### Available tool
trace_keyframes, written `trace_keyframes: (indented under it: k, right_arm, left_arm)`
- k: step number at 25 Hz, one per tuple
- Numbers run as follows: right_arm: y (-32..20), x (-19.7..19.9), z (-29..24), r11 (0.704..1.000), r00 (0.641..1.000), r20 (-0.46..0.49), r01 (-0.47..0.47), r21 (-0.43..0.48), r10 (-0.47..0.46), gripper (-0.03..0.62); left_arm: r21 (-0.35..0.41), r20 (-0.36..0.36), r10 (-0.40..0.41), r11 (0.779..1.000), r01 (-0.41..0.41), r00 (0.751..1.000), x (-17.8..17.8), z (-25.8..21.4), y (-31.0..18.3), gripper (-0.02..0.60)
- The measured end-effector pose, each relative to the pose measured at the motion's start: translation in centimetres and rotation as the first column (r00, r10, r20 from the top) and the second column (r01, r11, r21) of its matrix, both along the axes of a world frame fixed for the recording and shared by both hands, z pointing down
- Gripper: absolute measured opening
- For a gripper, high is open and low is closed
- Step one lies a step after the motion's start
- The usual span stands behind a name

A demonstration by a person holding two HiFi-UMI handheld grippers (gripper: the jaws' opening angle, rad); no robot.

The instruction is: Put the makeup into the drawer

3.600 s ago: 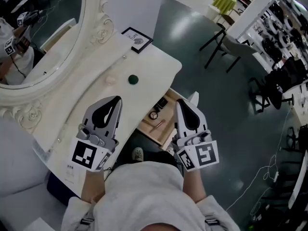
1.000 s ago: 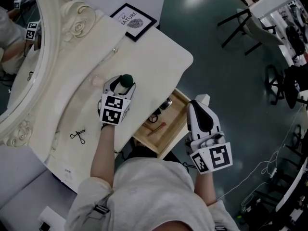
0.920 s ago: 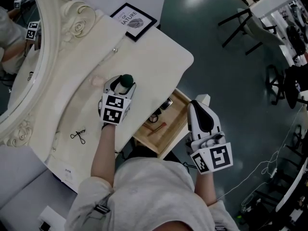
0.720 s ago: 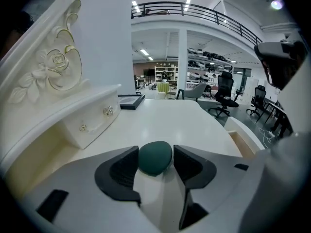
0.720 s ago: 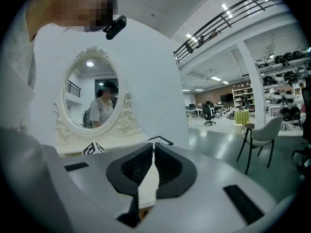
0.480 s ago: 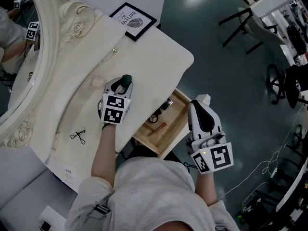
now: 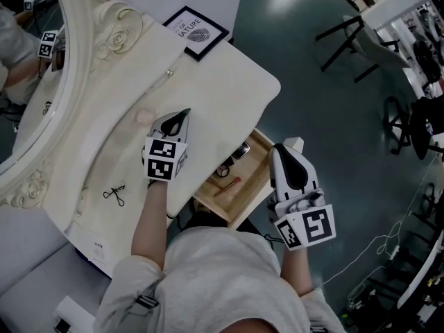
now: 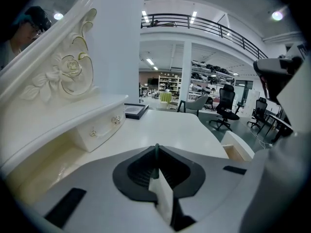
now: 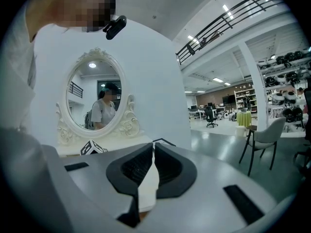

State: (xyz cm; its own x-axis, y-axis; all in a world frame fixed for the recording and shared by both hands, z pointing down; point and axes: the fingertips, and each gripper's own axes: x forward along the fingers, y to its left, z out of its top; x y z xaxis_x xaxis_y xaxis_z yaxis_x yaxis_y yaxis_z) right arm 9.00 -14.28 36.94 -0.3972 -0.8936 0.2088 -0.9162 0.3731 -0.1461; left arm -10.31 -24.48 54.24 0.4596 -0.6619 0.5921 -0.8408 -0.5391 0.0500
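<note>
The left gripper (image 7: 183,114) sits at centre-left of the head view, over the white vanity table top (image 7: 222,82). Its jaws are closing, almost together, on a thin dark green makeup piece (image 8: 156,153) that stands edge-on between the tips. The right gripper (image 7: 279,150), at lower right, has its jaws pressed together on nothing. It hangs just beside the front of the open wooden drawer (image 7: 248,177), which lies below and right of the left gripper.

The main risk, as I judge it, is the grip. Only a narrow edge seems caught at the very tips, so the piece could pivot or slip out on the lift and drop past the table edge instead of into the drawer. The right gripper, so close to the drawer front, could also get knocked on the way across.

Only the left gripper view shows the green sliver between the jaws; in the head view the gripper body covers it. The head view alone shows three other things:
- a thin reddish stick (image 7: 226,184) lying in the drawer
- a pale pink round item (image 7: 143,116) near the left gripper
- a small black scissor-like tool (image 7: 114,195) at lower left

The right gripper view shows neither drawer nor makeup, only the ornate cream oval mirror (image 9: 95,96) and a marker cube (image 9: 92,147).
</note>
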Motion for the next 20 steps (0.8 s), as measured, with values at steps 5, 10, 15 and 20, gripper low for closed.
trace_keyframes:
  k: [5, 10, 15, 20]
  right_arm:
    - [0.3, -0.7, -0.7, 1.000, 1.000, 0.005, 0.009, 0.019, -0.009, 0.028]
    - [0.9, -1.3, -1.2, 0.999, 1.000, 0.007, 0.016, 0.035, -0.016, 0.028]
    - [1.8, -1.6, -1.8, 0.999, 1.000, 0.012, 0.014, 0.049, -0.015, 0.028]
    - [2.9, -1.7, -2.1, 0.998, 1.000, 0.014, 0.002, 0.060, -0.003, 0.028]
  left_arm:
    - [0.040, -0.067, 0.002, 0.999, 0.001, 0.998, -0.1, -2.3, 0.8, 0.034]
    - [0.087, -0.128, 0.028, 0.996, -0.017, 0.991, 0.6, -4.8, 2.2, 0.034]
    - [0.131, -0.183, 0.061, 0.991, -0.037, 0.981, 1.4, -7.3, 3.9, 0.032]
    - [0.166, -0.228, 0.097, 0.984, -0.059, 0.969, 2.1, -8.9, 5.3, 0.032]
